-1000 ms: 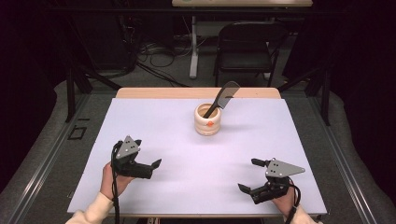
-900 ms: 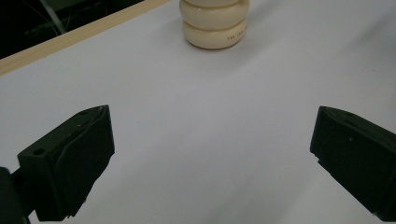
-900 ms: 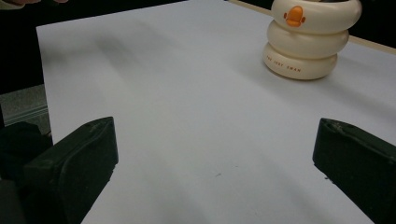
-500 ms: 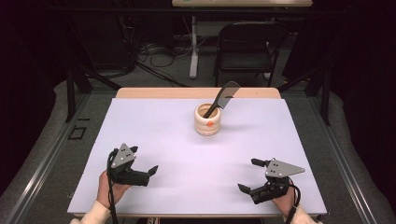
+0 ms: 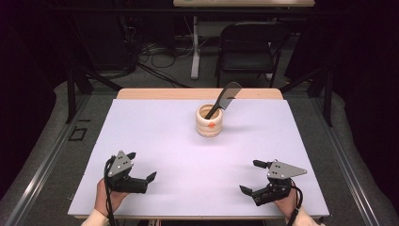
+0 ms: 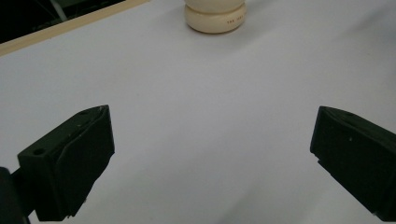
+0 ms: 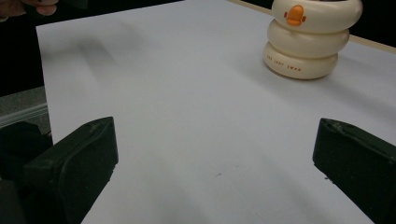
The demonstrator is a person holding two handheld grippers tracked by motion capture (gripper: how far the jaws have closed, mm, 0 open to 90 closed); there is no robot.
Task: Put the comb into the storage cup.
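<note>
We are seeing both tongs resting wide open near the tabletop (image 5: 155, 136) front edge: left tongs (image 5: 140, 168), right tongs (image 5: 251, 177). The cream ribbed holder (image 5: 210, 121) is standing well ahead, between them, slightly nearer the right. Its dark flat utensil (image 5: 225, 98) is leaning up and rightward, smooth, matte.
</note>
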